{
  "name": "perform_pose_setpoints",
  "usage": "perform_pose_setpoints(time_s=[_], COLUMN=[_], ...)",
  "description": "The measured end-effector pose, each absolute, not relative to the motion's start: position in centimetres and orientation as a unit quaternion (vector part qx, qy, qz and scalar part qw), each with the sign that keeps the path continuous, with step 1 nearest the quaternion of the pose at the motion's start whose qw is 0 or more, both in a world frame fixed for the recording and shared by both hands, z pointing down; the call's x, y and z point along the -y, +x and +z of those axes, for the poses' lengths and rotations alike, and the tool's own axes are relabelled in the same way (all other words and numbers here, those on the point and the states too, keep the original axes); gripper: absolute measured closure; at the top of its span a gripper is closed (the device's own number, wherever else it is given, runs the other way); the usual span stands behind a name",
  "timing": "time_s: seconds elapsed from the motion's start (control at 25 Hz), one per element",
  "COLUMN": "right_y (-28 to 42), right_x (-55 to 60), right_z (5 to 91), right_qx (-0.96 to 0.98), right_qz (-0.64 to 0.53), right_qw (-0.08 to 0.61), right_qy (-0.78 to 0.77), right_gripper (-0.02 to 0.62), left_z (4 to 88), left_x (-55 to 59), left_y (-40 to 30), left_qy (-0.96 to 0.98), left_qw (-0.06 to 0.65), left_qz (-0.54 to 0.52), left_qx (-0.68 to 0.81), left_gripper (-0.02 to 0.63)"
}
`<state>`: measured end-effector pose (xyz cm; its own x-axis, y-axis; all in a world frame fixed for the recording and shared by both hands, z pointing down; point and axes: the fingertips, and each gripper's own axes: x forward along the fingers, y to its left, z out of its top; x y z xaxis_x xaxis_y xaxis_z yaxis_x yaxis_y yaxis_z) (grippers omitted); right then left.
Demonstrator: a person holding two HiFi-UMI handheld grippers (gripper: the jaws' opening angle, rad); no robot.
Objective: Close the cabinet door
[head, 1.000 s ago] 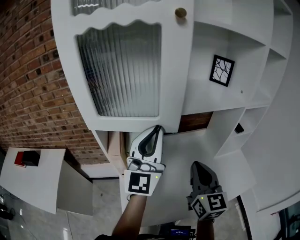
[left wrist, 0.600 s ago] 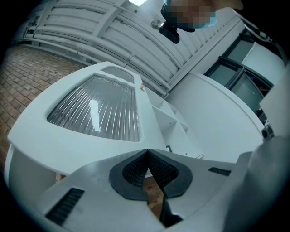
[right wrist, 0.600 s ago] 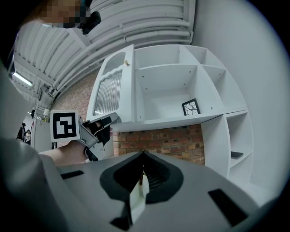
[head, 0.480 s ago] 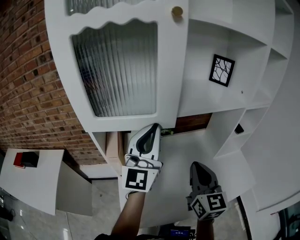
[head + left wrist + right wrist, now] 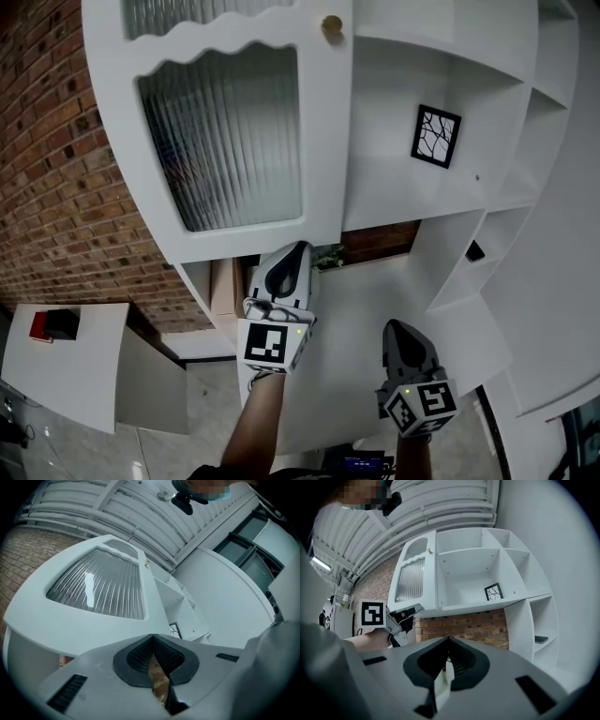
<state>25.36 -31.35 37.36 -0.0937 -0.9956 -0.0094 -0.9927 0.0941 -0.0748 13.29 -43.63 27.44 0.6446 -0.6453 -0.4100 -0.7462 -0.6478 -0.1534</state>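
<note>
White-framed cabinet door [image 5: 225, 131] with ribbed glass: hangs ajar (round brass knob [image 5: 332, 25] at its corner). At its lower edge, left gripper [image 5: 298, 247], jaws together, empty. Below door, right gripper [image 5: 397, 328], likewise closed.

No words, brand names or numbers are legible anywhere. The only printed signs are black-and-white square markers [image 5: 266, 343] on the left gripper [image 5: 296, 249] and right gripper [image 5: 395, 328].

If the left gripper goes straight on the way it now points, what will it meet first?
Probably the lower rail of the open cabinet door, right ahead of the left gripper; depth is unclear.
</note>
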Motion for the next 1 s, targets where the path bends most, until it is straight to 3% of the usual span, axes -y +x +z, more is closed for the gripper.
perform_pose_setpoints(time_s=[0.6, 0.8, 1.0], right_y=[25.4, 24.6, 22.9], right_x=[28.9, 28.0, 27.7], right_z=[36.5, 36.0, 36.4], right_qx=[-0.732, -0.736, -0.740], right_qz=[-0.015, -0.028, -0.016], right_qw=[0.034, 0.049, 0.021], right_qy=[-0.680, -0.675, -0.672], right_gripper=[0.595, 0.595, 0.595], left_z=[27.8, 30.0, 32.4], left_x=[45.1, 44.9, 42.1], left_y=[13.2, 12.0, 9.5], left_qy=[-0.906, -0.926, -0.925], left_qw=[0.107, 0.033, 0.009], left_qz=[0.122, 0.095, 0.080], left_qx=[-0.391, -0.363, -0.371], left_gripper=[0.592, 0.591, 0.591])
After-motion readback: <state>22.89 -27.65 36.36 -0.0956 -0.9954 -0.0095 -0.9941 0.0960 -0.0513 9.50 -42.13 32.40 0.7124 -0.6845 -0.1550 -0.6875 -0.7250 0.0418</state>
